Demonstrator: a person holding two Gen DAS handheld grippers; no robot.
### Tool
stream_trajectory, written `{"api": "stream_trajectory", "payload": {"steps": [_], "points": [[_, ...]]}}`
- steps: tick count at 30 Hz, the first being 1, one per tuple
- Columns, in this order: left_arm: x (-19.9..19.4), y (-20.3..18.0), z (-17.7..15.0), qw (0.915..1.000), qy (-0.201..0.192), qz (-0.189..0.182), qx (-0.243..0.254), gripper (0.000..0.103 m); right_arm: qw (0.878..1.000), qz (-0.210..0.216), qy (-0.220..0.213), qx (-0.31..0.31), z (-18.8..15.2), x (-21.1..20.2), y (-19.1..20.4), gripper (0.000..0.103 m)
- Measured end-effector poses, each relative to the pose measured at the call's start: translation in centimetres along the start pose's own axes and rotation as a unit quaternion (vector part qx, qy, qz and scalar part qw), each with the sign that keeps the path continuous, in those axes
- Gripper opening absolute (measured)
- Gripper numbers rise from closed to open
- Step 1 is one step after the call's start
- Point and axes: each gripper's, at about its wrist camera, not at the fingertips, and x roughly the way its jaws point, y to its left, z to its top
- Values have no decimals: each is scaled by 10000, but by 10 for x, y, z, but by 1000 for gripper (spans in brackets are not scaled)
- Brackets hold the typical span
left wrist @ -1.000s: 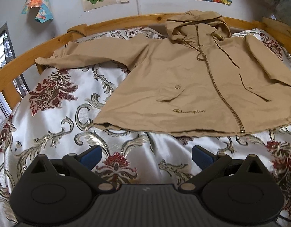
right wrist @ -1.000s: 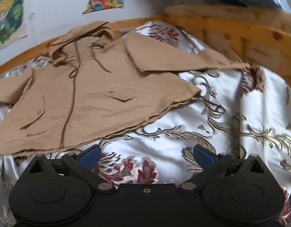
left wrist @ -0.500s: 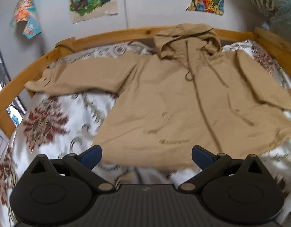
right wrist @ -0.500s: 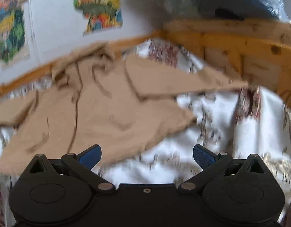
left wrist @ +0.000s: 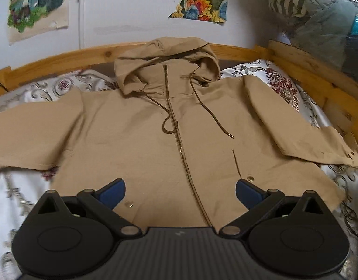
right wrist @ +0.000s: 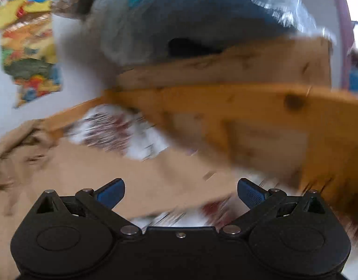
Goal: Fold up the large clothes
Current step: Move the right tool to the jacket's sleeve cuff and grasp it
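A tan hooded zip jacket (left wrist: 141, 144) lies flat, front up, on the bed with both sleeves spread and the hood toward the far rail. My left gripper (left wrist: 180, 190) is open and empty, above the jacket's lower front near the zipper. My right gripper (right wrist: 180, 190) is open and empty; its view is motion-blurred and shows the jacket's right sleeve (right wrist: 141, 182) below it, near the wooden bed rail (right wrist: 260, 126).
The bed has a white floral satin cover (left wrist: 281, 86) inside a wooden frame (left wrist: 302, 67). Posters (left wrist: 202, 0) hang on the wall behind. A pile of plastic-wrapped bedding (left wrist: 323, 21) sits beyond the right rail.
My left gripper has moved forward over the jacket's lower front. My right gripper has swung right and forward toward the right sleeve and bed rail, blurring its view.
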Motion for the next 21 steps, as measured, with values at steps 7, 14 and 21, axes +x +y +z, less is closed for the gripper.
{"api": "stream_trajectory", "payload": {"steps": [7,14,21], "points": [[47,27,-7,9980,549,-115,-289,102,9942,-347,965,310,14,80,-37,83],[34,54,-15,9968,555,-44,-581,102,9854,-62,1448,889,-6,96,-52,50],[12,61,-15,9973,422,-32,-594,102,9952,257,839,439,14,64,-34,13]]}}
